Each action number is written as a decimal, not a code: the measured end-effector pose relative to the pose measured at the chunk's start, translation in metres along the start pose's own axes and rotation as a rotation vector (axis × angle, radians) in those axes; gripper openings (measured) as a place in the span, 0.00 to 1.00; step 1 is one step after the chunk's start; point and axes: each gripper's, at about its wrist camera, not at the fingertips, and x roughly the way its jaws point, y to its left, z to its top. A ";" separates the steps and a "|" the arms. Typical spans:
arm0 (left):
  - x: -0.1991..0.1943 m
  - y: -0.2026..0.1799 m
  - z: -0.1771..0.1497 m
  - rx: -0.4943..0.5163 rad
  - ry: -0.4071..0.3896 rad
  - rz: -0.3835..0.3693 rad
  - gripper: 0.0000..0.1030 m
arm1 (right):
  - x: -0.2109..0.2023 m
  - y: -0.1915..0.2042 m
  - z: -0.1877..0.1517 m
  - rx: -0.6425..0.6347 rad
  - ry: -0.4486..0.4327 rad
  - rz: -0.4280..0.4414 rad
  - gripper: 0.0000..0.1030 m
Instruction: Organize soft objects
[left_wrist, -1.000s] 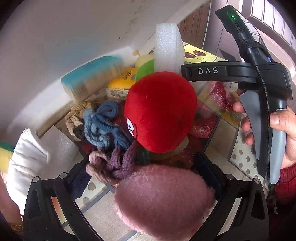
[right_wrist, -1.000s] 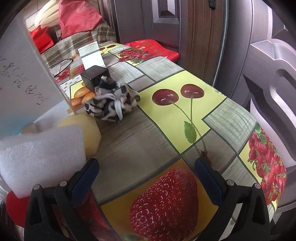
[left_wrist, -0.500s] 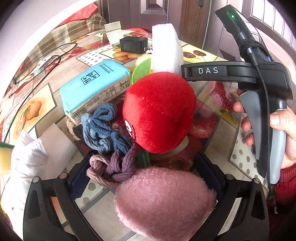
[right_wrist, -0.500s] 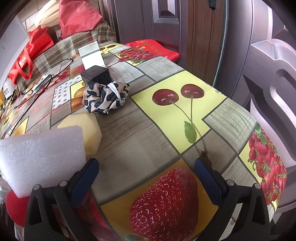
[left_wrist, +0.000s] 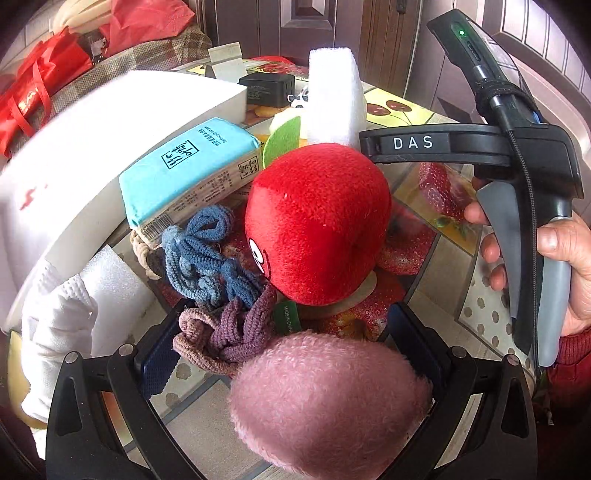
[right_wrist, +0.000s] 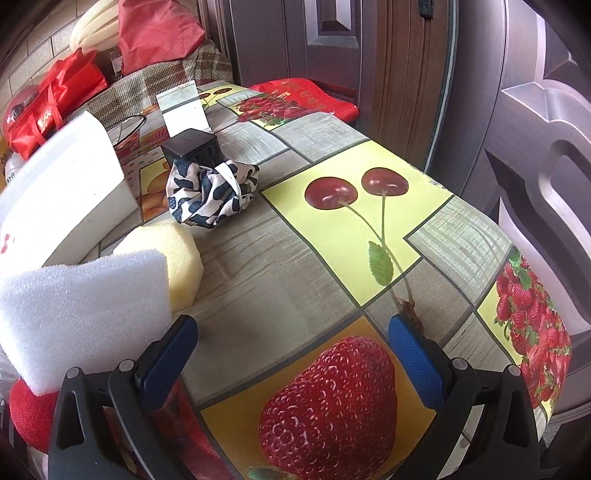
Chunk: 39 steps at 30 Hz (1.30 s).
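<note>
Fruit-print tablecloth (right_wrist: 332, 266) beside brown door (right_wrist: 369, 55)

The right claw (right_wrist: 291, 354) hangs wide open over the fruit-print bench (right_wrist: 258, 269), holding nothing. Near left sits a white foam block (right_wrist: 85, 314) beside a yellow sponge (right_wrist: 166, 254); farther off lies a spotted scrunchie (right_wrist: 210, 192).
</note>
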 end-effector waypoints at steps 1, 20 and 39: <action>0.000 0.000 0.000 0.000 0.000 0.000 1.00 | 0.000 -0.001 0.000 0.000 0.000 0.001 1.00; 0.001 -0.001 0.001 0.000 -0.001 0.000 1.00 | -0.001 -0.002 0.000 0.011 -0.003 0.016 1.00; 0.000 0.000 0.000 0.002 -0.001 0.000 1.00 | -0.006 -0.011 0.000 0.050 -0.031 0.065 1.00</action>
